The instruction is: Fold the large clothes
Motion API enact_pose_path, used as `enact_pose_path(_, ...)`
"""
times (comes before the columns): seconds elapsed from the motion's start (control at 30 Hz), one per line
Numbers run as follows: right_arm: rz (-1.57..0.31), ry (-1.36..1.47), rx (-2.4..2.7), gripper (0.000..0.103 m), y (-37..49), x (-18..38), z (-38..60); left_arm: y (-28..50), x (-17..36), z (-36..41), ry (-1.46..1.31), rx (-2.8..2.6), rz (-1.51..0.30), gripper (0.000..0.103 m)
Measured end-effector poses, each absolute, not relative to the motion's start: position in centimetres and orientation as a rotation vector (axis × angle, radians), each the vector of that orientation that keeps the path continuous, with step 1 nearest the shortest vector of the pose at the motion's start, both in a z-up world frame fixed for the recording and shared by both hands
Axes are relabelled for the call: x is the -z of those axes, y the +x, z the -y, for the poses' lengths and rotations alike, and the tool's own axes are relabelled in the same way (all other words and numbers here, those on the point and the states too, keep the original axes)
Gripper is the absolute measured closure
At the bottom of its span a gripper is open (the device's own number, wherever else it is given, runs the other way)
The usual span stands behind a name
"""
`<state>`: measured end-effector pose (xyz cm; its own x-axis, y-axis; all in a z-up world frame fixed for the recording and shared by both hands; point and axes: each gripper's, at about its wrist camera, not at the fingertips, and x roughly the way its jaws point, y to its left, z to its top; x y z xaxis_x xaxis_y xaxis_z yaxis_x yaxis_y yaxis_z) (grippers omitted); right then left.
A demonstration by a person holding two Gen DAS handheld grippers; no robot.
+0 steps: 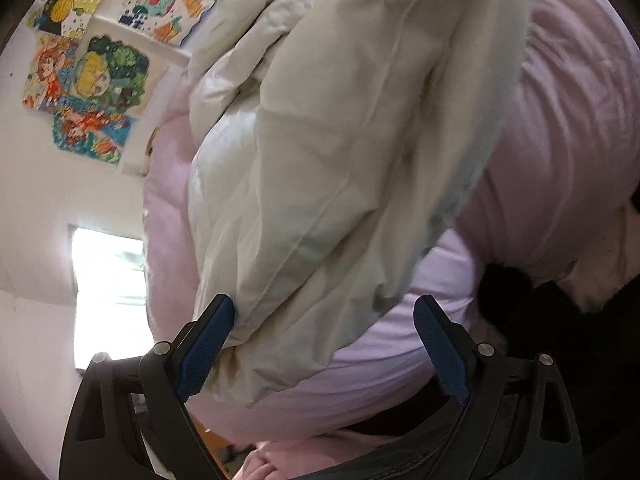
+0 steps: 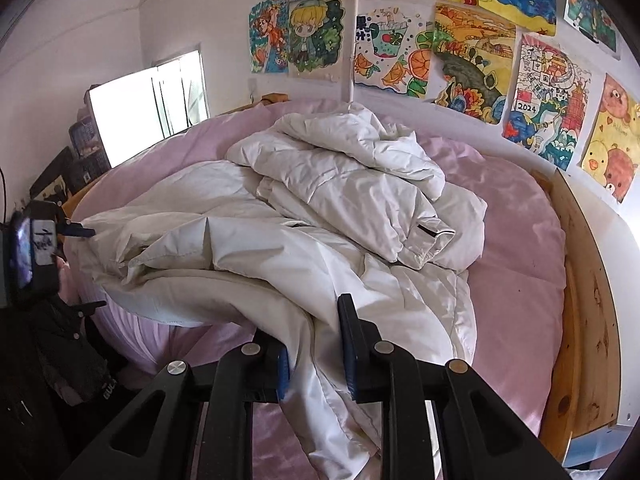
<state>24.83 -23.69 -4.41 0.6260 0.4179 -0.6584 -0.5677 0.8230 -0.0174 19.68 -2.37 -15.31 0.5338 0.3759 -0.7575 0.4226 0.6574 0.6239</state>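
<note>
A large white puffer coat [image 2: 320, 216] lies crumpled on a bed with a pink sheet [image 2: 520, 264]. My right gripper [image 2: 316, 344] is shut on a fold of the coat's near edge, with fabric bunched between its blue pads. In the left wrist view the coat [image 1: 320, 152] fills the middle, seen close up. My left gripper [image 1: 324, 336] is open, jaws wide apart, with the coat's edge resting against the left pad [image 1: 204, 352]. The left gripper also shows in the right wrist view [image 2: 80, 268] at the coat's far left edge.
A wooden bed frame [image 2: 580, 320] runs along the right side. Colourful drawings [image 2: 460, 52] cover the wall behind the bed. A bright window [image 2: 148, 104] is at the far left. Dark clothing [image 2: 68, 352] hangs by the bed's left side.
</note>
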Motion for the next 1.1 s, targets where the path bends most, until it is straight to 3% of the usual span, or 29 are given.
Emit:
enact_pose_path(0.07,-0.687,-0.235,-0.57,0.083,24.9,4.4,23.8,20.3,15.3,1.2,0.878,-0.043,-1.053,0.022)
enact_pose_path(0.13,-0.684,-0.246,-0.57,0.083,24.9,4.4,23.8,20.8,14.7,-0.2,0.818,-0.092,-1.06,0.049)
enact_pose_path(0.23,-0.684,-0.303,-0.573,0.083,24.4,4.8,23.3,21.0,13.2,-1.3,0.747,-0.107,-1.034,0.07)
enact_pose_path(0.33,-0.725,-0.458,-0.574,0.074,23.7,6.7,22.4,20.8,11.5,-1.7,0.725,-0.132,-0.984,0.082)
enact_pose_path(0.43,-0.776,-0.584,-0.566,0.069,22.6,9.2,21.8,20.5,10.3,-1.4,0.693,-0.125,-0.957,0.087)
enact_pose_path(0.5,-0.788,-0.649,-0.563,0.085,21.7,10.5,21.3,20.5,9.9,-1.0,0.692,-0.11,-0.947,0.09)
enact_pose_path(0.6,-0.774,-0.698,-0.537,0.093,20.3,10.9,21.0,19.3,9.5,-0.2,0.73,-0.096,-0.917,0.092)
enact_pose_path(0.9,-0.815,-0.775,-0.542,0.096,15.7,10.9,22.2,15.3,8.1,0.2,0.734,-0.029,-0.902,0.093)
enact_pose_path(1.1,-0.811,-0.66,-0.552,0.099,15.2,7.2,24.5,15.2,5.6,-0.6,0.676,0.014,-0.889,0.093)
